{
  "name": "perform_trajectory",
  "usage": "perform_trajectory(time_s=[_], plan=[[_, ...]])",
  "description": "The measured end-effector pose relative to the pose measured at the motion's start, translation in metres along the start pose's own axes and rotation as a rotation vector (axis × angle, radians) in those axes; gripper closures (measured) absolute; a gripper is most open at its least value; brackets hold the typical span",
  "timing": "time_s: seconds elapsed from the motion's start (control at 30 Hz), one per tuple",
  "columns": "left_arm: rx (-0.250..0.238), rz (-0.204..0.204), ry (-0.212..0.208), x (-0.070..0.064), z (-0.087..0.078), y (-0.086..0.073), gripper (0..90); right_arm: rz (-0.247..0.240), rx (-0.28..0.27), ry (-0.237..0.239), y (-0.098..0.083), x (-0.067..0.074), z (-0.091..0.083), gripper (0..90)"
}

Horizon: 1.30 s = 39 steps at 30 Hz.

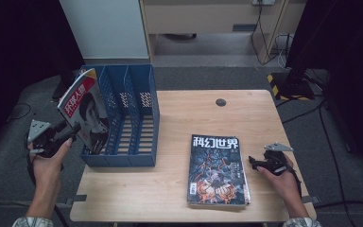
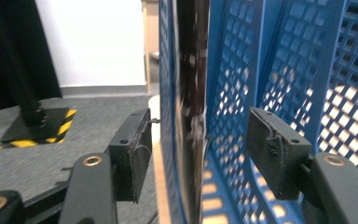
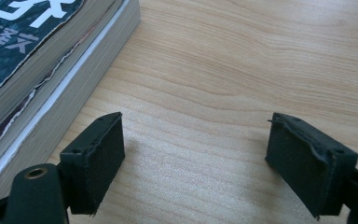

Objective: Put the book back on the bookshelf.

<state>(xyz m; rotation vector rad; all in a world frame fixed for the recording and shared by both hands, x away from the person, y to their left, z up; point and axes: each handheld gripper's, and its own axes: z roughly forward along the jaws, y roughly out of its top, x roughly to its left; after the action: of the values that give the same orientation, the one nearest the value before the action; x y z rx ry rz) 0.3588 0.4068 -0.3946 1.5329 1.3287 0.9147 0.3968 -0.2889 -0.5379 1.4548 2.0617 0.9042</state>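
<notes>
Two magazines: one red-covered magazine (image 1: 82, 111) stands in the blue three-slot rack (image 1: 137, 111) at nine o'clock, between the parted left tongs (image 1: 73, 131); one dark magazine (image 1: 217, 170) lies flat at five o'clock beside the right tongs (image 1: 252, 161), spread wide over bare tabletop (image 1: 137, 189)

Red magazine (image 1: 82, 111) upright in blue file rack (image 1: 137, 111), leftmost slot.

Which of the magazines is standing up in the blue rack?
The red-and-white magazine, leaning in the blue rack's leftmost slot by the left tongs; the dark stack lies flat on the table.
</notes>
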Motion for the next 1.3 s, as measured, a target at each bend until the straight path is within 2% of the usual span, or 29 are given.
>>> perform_trajectory(time_s=[0.2,0.43,0.6,0.73,0.93,1.0,1.07,1.3], plan=[[0.012,0.024,0.006,-0.006,-0.02,-0.001,40.8,0.003,-0.001,-0.001,0.0,0.0,0.001,18.6],[0.025,0.056,-0.052,-0.025,-0.032,-0.002,40.3,0.01,0.0,-0.005,0.0,0.001,0.0,18.6],[0.057,0.083,-0.119,-0.049,-0.027,-0.006,39.2,0.011,-0.002,-0.01,0.0,0.001,0.0,18.7],[0.081,0.111,-0.165,-0.069,-0.018,-0.006,37.4,-0.018,-0.002,0.004,0.002,0.002,-0.001,25.9],[0.09,0.15,-0.228,-0.106,-0.005,-0.003,35.5,-0.037,-0.065,-0.02,0.007,0.005,-0.014,35.1],[0.094,0.174,-0.258,-0.12,0.0,-0.004,35.9,-0.053,-0.085,-0.015,0.01,0.006,-0.021,43.3],[0.1,0.177,-0.286,-0.136,0.005,-0.006,35.5,-0.093,-0.101,-0.004,0.013,0.009,-0.029,46.9],[0.157,0.214,-0.362,-0.195,0.03,-0.013,33.4,-0.12,-0.171,0.037,0.021,0.018,-0.049,58.7]])
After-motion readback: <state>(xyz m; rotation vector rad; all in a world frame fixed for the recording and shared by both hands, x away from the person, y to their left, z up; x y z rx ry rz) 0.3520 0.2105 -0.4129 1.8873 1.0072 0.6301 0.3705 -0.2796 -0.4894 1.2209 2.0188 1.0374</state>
